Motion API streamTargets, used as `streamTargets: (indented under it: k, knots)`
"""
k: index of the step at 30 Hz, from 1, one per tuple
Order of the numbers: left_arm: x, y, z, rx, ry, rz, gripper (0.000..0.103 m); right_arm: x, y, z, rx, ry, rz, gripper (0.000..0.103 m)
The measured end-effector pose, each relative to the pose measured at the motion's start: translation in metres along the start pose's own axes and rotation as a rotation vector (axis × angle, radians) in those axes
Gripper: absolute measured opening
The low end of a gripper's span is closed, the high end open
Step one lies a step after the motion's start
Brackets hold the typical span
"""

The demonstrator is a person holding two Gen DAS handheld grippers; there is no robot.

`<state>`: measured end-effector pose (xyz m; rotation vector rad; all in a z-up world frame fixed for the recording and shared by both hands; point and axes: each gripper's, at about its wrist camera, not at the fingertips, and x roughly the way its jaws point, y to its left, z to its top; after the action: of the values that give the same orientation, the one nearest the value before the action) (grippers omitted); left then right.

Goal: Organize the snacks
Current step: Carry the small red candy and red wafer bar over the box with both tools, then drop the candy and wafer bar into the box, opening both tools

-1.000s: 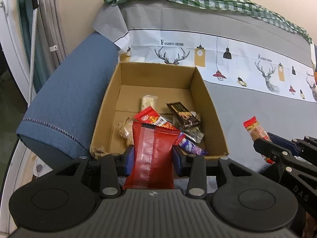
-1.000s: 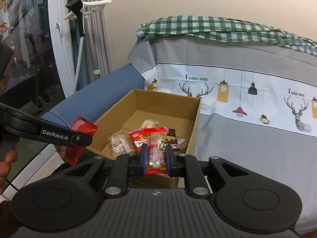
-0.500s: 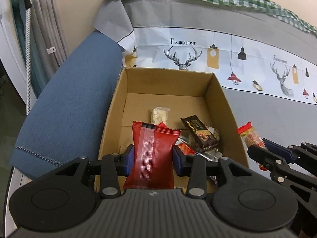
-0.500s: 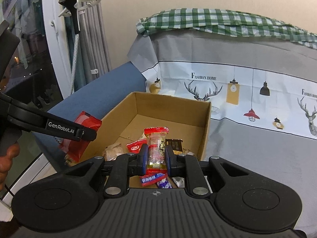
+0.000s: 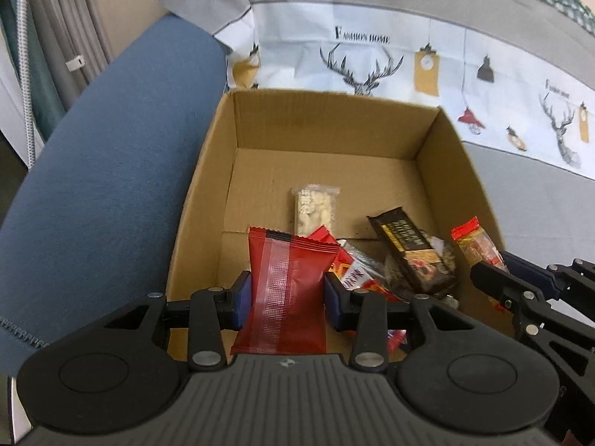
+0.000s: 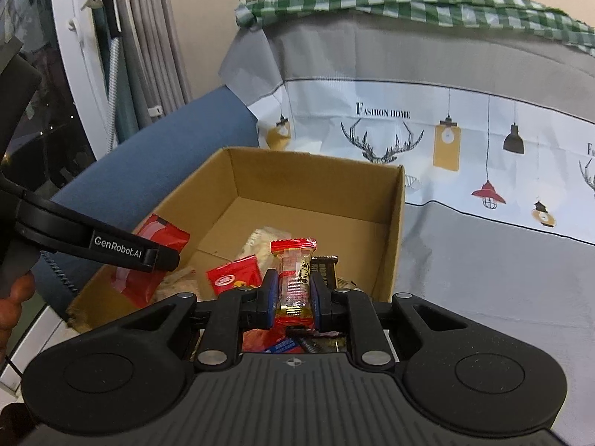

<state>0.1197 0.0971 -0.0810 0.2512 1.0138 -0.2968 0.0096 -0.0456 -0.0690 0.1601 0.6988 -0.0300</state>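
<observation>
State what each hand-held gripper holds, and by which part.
Left hand-held gripper: wide red foil packet, mid-sides. Right hand-held gripper: narrow clear red-ended snack bar, lower sides.

The box (image 5: 208, 193) is left open from above, its far half bare, while the near floor is crowded by snacks (image 5: 409, 249) and entry is bounded by four walls.

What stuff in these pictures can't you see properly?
- Left wrist view: the red packet hides the snacks behind it.
- Right wrist view: the right hand-held gripper and its small snack bar cover the cardboard box's near end.
- Both views: wrapper print is too blurred to read.
</observation>
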Motion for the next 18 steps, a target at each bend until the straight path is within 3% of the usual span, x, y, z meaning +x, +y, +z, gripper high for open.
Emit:
streamTargets:
  k: [8,9,10,11,13,18]
  knots:
    - [0.042,0.003,0.015,0.009,0.041,0.036,0.046,0.045,-0.007,0.006,0.015,0.034,-0.010,0.019]
    - [0.044,0.005,0.017,0.003,0.039,0.043,0.054,0.049,-0.008,0.008,0.017,0.036,-0.011,0.019]
    - [0.046,0.006,0.018,-0.001,0.040,0.053,0.083,0.053,-0.010,0.009,0.021,0.035,-0.015,0.020]
    - [0.048,0.007,0.020,-0.004,0.045,0.071,0.099,0.056,-0.011,0.011,0.028,0.035,-0.025,0.028]
    - [0.049,0.007,0.020,-0.005,0.046,0.075,0.103,0.059,-0.013,0.013,0.042,0.051,-0.047,0.071]
    - [0.033,0.004,0.003,0.012,0.053,0.091,0.103,0.044,-0.009,0.001,0.036,0.075,-0.037,0.088]
